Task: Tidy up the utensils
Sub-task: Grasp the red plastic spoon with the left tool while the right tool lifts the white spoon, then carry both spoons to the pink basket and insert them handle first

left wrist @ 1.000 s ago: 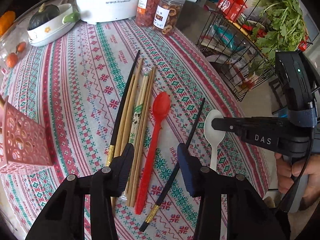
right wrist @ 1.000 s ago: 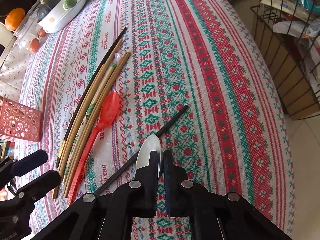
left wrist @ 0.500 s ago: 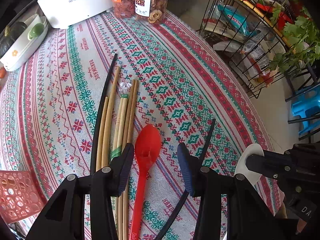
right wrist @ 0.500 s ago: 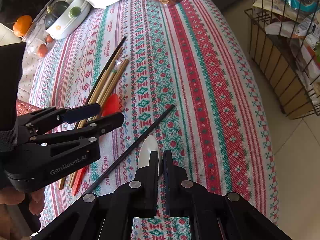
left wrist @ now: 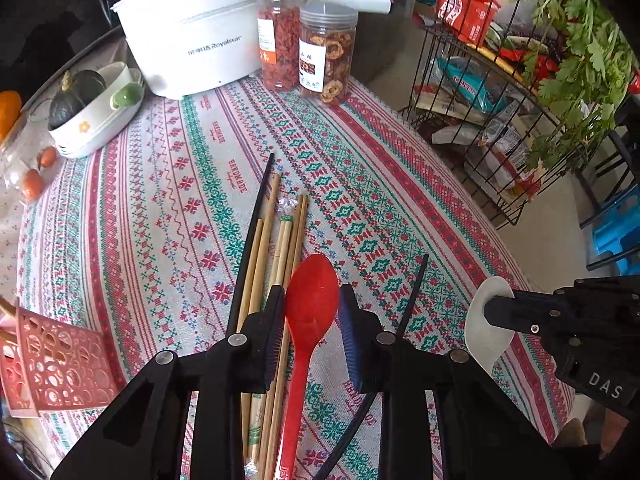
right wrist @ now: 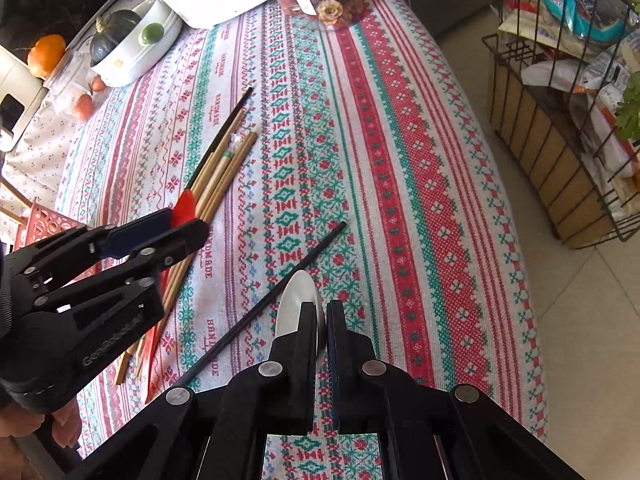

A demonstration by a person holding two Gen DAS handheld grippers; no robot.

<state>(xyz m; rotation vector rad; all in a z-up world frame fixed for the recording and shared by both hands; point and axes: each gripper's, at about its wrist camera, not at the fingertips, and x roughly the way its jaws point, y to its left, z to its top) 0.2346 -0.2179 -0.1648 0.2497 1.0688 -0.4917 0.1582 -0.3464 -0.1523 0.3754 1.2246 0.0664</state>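
Note:
A red plastic spoon [left wrist: 310,300] lies on the patterned tablecloth beside a bundle of bamboo chopsticks [left wrist: 276,240] and a black chopstick [left wrist: 252,236]. My left gripper [left wrist: 312,312] is open, its jaws on either side of the red spoon's bowl. A second black chopstick [left wrist: 412,300] lies to the right. My right gripper [right wrist: 322,320] is shut on a white spoon [right wrist: 298,304] and holds it above the cloth. The white spoon [left wrist: 486,328] also shows in the left wrist view. The left gripper [right wrist: 176,228] shows in the right wrist view over the red spoon [right wrist: 185,207].
A pink perforated holder [left wrist: 52,364] stands at the left. At the back stand a white cooker [left wrist: 192,32], two jars [left wrist: 304,56] and a white dish [left wrist: 96,116] with a squash. A wire rack [left wrist: 520,100] of groceries stands right of the table.
My left gripper has moved down and forward so its open jaws now flank the red spoon's bowl. My right gripper still holds the white spoon, little moved.

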